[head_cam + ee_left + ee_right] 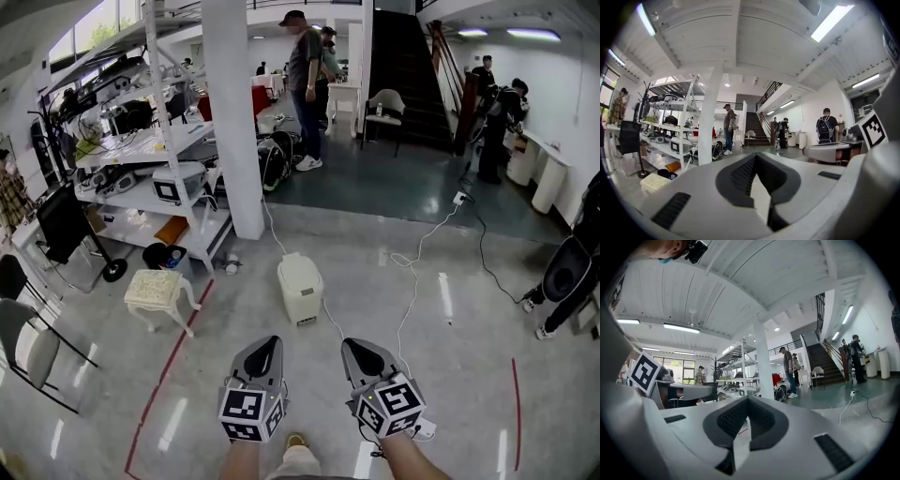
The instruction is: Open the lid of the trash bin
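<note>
A glossy pale grey floor (450, 309) fills the hall, and a square white column (234, 112) rises from it. To the column's left, close against it, stands a white metal shelving rack (150, 141) loaded with equipment. Beyond the column and to its right a dark staircase (408, 75) climbs away. A person in a grey shirt and cap (305, 84) stands just behind the column, on its right.

The cream plastic trash bin with a rounded top (300, 288) sits on the floor in front of the column and slightly right of its foot, a short way off. Its lid lies down flat on the body. A small white stool with a patterned cream seat (155, 291) stands in front of the column and to its left, near the foot of the rack. A thin white cable (273, 230) trails from the column's foot toward the bin.

Nearest the camera, far in front of the column, both tongs hover above the floor, short of the bin and touching nothing. The left tongs (272, 340) point toward the column. In the left gripper view their dark ribbed pads (743, 176) meet at the tips with nothing between them. The right tongs (349, 343) are just beside them, clenched the same way, and in the right gripper view their pads (729, 417) also close together on nothing.
</note>
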Demonstrator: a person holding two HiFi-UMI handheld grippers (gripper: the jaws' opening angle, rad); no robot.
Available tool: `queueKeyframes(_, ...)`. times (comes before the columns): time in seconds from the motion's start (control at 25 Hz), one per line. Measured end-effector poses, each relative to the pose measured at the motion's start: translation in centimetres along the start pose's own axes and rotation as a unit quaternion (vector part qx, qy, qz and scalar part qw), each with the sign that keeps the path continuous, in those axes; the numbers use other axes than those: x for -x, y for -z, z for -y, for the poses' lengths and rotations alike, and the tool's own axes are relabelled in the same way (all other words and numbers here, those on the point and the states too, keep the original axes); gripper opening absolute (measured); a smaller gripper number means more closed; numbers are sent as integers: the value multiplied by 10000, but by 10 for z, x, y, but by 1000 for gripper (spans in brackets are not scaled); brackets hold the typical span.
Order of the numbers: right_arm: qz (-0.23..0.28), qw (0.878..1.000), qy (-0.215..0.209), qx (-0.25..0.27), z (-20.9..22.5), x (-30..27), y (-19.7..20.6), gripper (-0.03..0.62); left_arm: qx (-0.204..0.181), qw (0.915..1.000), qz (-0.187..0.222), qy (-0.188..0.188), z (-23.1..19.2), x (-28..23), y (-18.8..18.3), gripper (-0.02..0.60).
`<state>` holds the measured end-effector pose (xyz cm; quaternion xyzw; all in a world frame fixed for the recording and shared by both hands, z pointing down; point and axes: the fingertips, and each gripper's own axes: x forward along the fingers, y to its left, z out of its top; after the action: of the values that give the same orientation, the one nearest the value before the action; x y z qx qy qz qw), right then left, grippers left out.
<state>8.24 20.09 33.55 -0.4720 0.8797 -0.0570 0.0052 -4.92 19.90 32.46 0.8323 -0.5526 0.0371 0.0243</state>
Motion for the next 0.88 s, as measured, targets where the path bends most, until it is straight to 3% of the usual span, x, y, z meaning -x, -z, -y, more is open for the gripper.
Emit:
queueKeyframes(0.52, 102, 9997, 186, -72, 17, -92, -14, 34, -159, 9996, -40, 247, -61, -70, -11, -12)
queueKeyframes(0.88, 100, 9991, 418, -68, 32, -124, -15, 34, -221, 9987, -74, 453, -84, -101, -11, -12)
